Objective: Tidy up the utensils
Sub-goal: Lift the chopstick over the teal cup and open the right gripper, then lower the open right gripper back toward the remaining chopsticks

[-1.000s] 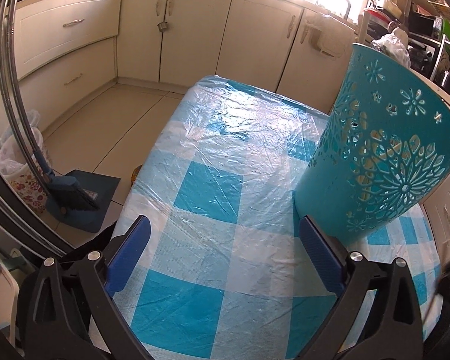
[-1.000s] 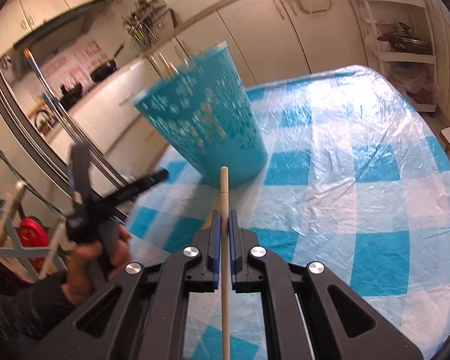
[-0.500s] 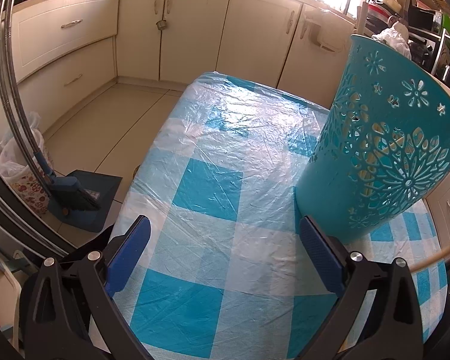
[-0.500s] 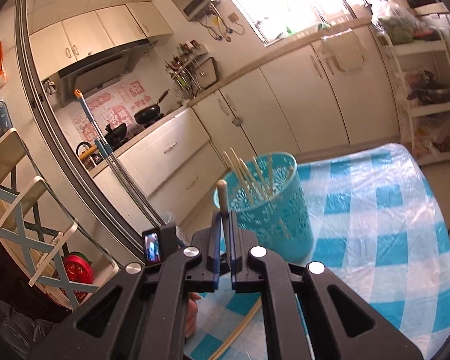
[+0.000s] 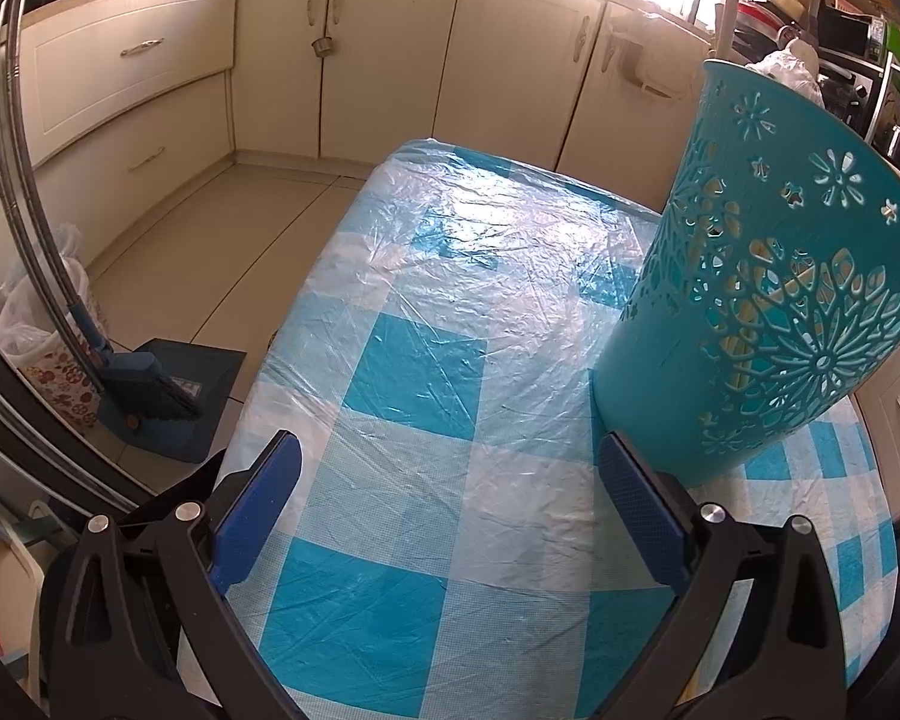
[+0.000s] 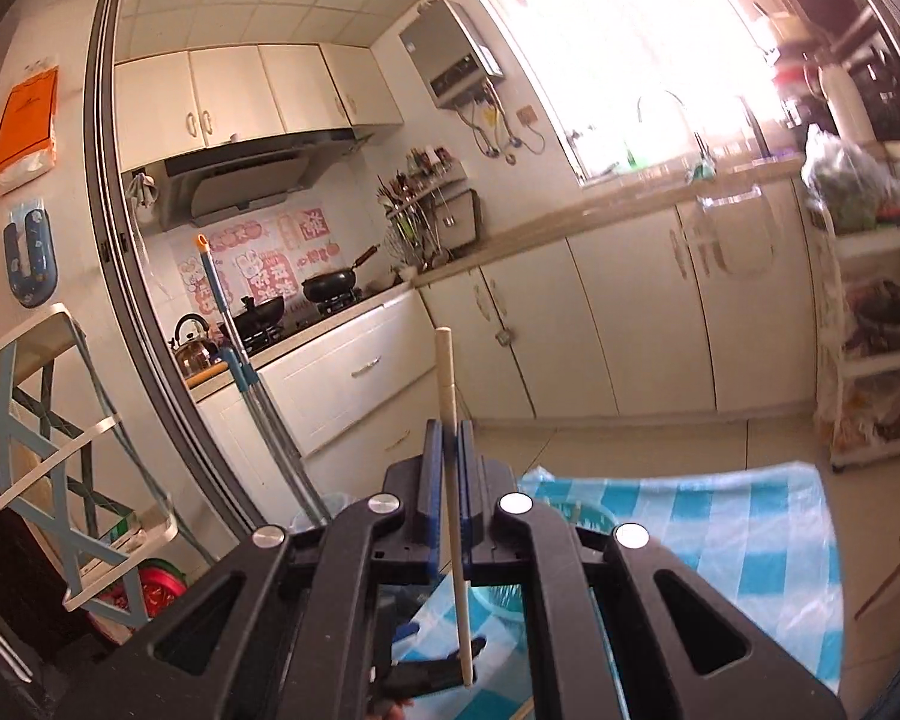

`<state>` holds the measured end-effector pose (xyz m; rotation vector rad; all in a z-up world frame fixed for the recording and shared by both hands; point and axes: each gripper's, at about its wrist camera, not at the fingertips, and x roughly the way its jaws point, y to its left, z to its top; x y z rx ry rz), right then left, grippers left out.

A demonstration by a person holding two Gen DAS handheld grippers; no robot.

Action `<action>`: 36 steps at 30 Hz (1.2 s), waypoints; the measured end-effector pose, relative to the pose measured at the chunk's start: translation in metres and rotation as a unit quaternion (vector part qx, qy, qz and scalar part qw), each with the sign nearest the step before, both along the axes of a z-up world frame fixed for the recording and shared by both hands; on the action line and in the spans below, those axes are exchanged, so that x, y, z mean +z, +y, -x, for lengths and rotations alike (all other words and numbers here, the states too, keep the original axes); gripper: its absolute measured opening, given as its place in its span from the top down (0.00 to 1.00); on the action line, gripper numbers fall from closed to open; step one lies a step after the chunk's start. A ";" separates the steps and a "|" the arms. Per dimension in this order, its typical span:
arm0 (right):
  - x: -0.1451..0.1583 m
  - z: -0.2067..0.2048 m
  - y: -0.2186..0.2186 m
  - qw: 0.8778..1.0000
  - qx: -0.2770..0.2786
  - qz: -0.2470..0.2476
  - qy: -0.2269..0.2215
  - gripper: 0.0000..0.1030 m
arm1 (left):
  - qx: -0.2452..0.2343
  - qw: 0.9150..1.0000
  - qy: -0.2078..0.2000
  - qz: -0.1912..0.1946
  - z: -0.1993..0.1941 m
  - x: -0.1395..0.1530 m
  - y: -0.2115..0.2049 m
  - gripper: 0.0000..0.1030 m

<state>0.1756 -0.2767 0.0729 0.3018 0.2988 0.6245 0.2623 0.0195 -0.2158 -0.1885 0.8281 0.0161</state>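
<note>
A teal cut-out utensil holder point(image 5: 768, 288) stands on the blue-checked table point(image 5: 426, 372) at the right of the left wrist view, with pale sticks visible through its holes. My left gripper point(image 5: 450, 516) is open and empty, low over the table, just left of the holder's base. My right gripper point(image 6: 448, 462) is shut on a pale wooden chopstick point(image 6: 447, 384) that points up and runs down between the fingers. It is raised high above the table. The holder's rim point(image 6: 594, 517) peeks out just behind the gripper body.
The table's left edge drops to the tiled floor, where a blue dustpan and brush point(image 5: 150, 396) and a bag stand. Kitchen cabinets point(image 5: 390, 60) line the far wall. A white shelf rack point(image 6: 870, 330) stands at the right, a folding frame point(image 6: 60, 450) at the left.
My right gripper has lifted and tilted up with the chopstick, so the holder has dropped almost out of its view. The left gripper has stayed nearly still.
</note>
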 end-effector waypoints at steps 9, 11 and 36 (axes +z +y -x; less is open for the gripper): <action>-0.034 -0.053 0.034 0.998 -0.041 0.053 0.011 0.95 | 0.002 1.000 0.000 0.008 0.001 -0.001 0.003 0.07; -0.055 -0.065 0.040 0.996 -0.039 0.066 0.038 0.95 | 0.003 1.000 0.000 0.011 0.000 -0.001 0.004 0.07; -0.088 0.013 0.034 0.990 -0.101 0.083 0.062 0.54 | 0.002 1.000 -0.002 0.009 0.000 -0.001 0.003 0.07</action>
